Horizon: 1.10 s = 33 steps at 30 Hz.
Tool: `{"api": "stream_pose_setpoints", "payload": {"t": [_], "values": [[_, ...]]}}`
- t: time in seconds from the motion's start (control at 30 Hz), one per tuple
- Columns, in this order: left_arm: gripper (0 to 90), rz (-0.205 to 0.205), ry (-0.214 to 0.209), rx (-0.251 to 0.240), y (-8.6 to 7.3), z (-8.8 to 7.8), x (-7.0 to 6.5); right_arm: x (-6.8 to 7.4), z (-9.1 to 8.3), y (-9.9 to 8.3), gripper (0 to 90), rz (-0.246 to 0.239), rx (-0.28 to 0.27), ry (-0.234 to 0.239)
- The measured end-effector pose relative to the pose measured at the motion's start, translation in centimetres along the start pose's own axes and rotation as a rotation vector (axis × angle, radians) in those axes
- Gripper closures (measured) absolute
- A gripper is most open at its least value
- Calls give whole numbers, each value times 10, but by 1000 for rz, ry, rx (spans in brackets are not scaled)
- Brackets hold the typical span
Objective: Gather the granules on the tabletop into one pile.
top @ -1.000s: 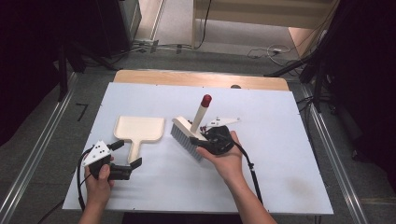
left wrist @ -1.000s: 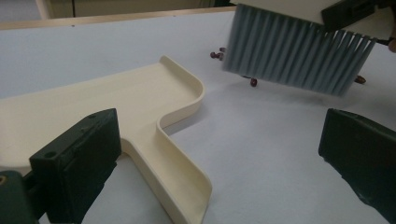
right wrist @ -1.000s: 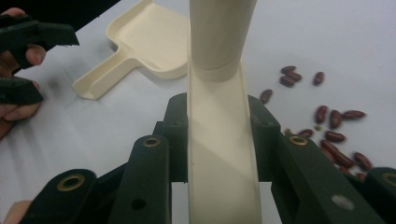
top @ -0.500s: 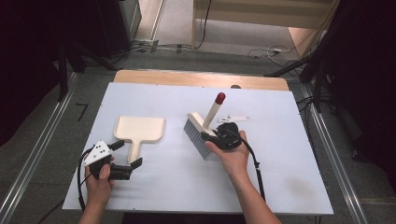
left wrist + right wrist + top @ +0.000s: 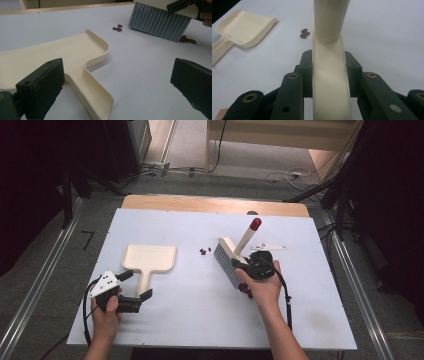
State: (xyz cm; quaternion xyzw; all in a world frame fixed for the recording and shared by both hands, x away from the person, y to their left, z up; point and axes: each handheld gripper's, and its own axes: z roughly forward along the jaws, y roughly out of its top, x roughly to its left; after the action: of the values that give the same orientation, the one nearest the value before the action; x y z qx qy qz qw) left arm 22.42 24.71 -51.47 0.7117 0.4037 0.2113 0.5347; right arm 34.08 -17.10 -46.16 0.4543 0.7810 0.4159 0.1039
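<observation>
Cream plastic hand brush with grey bristles and red-tipped handle, right of frame centre, bristles on the white table, handle slanting to upper right; clenched by right gripper. Dark red beans lie just left of it, more just below it. Cream plastic dustpan lies centre-left, handle toward bottom, between the spread jaws of left gripper, which grasps nothing.

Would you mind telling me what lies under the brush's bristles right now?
A few dark red beans peek out at the bristle edge of the brush. Whether more beans lie beneath the bristles cannot be seen; they cover the table there.

Two black handheld tools (brass-ringed pivots), grey triangular top plates, trailing black cables, bare forearms.
</observation>
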Motion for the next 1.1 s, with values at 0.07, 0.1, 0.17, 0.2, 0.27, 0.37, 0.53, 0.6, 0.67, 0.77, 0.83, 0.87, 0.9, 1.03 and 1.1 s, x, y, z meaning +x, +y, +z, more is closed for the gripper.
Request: {"api": "stream_pose_setpoints", "payload": {"t": [0.07,0.1,0.17,0.2,0.27,0.37,0.53,0.6,0.67,0.77,0.83,0.87,0.9,1.03,1.1], "values": [[0,-1,1,2,0,0,0,8,-1,4,654,-19,-9,7],[0,0,1,2,0,0,0,12,0,6,655,-24,-16,20],[0,-1,1,1,0,0,0,21,4,12,654,-34,-21,37],[0,0,1,1,0,0,0,26,8,15,654,-35,-19,43],[0,1,1,1,0,0,-1,33,17,20,654,-39,-21,55],[0,3,-1,1,0,0,-1,40,31,25,654,-20,-12,86],[0,2,-2,0,0,-1,0,44,50,26,654,1,16,86],[0,1,-4,-2,0,-1,0,39,51,26,655,8,13,62],[0,1,-3,-1,0,0,0,31,49,25,654,23,11,49],[0,1,-2,-1,0,0,0,19,45,22,654,46,12,28],[0,1,-2,-1,0,0,0,11,41,19,654,67,6,15],[0,1,-2,-1,0,0,-1,7,39,18,654,77,3,12],[0,2,-2,3,0,0,-1,3,37,17,654,82,0,7],[0,3,-3,1,0,0,-1,-9,28,12,654,109,-15,-11],[0,4,-2,2,0,0,-1,-13,24,9,654,116,-18,-21]]}}
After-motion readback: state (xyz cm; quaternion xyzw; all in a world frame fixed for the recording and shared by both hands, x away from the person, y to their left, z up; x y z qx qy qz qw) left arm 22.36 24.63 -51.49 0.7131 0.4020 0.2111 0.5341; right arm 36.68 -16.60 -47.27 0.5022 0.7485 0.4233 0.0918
